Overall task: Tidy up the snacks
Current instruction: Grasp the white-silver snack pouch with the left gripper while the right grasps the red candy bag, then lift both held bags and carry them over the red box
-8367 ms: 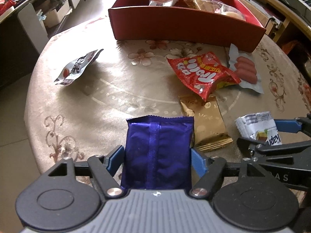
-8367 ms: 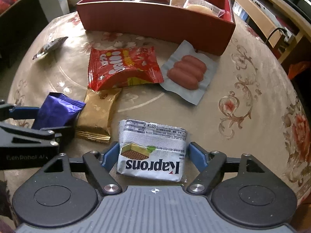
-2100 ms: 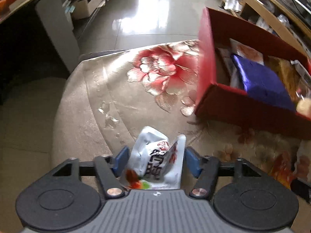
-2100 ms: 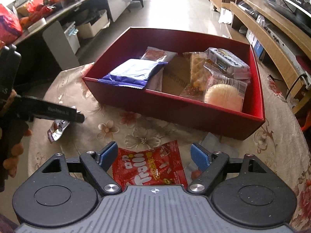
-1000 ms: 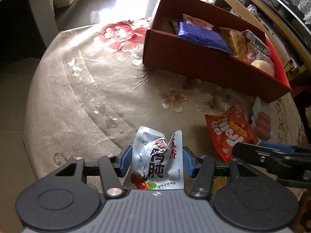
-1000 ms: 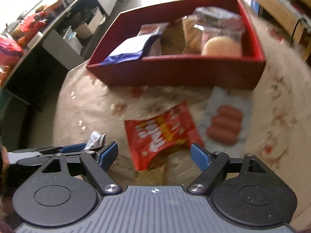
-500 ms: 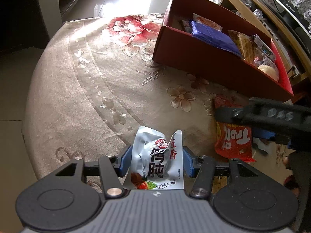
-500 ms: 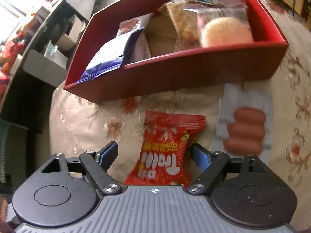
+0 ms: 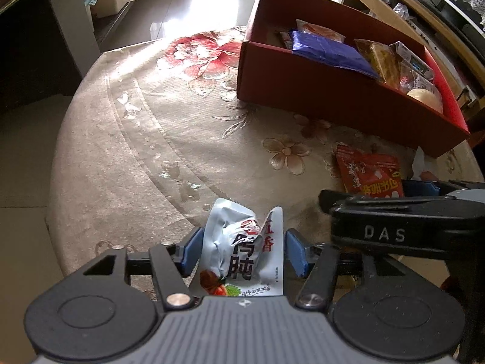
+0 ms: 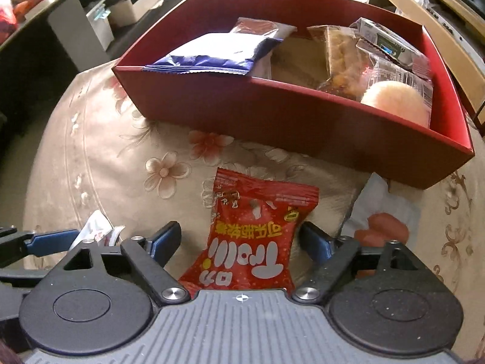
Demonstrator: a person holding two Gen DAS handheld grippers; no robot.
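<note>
Nearest the left camera, a crumpled silver snack pouch (image 9: 242, 251) is seen between the blue pads of the left hand-held gripper (image 9: 241, 250). Its jaws are opening; the left pad looks to be against the crinkled foil, while a narrow gap shows at the right pad, so no firm clamp is judged to remain. The pouch is over the near part of the table (image 9: 136, 139), well short of the box. If a lift is attempted now, the pouch can be dropped or left behind — slick foil and a loosening hold would be the cause.

In the right view, the red Trolli gummy bag (image 10: 257, 236) is lying flat on the table between the pads of the right hand-held gripper (image 10: 239, 239). These jaws are opening too and stand wide apart; the right pad is close to the bag's edge, the left pad clearly off it. The bag sits off-centre toward the right pad, so on closing it may be pushed sideways or only a corner may be caught.

The two hand-held grippers are close together, and a knock between them is possible.

Just beside the red bag, a clear pack of sausages (image 10: 383, 227) could be nudged. Farther off, the red cardboard box (image 10: 272, 115) is already well filled — a purple packet (image 10: 212, 53) is draped over its near rim and may be dislodged when more is added.
</note>
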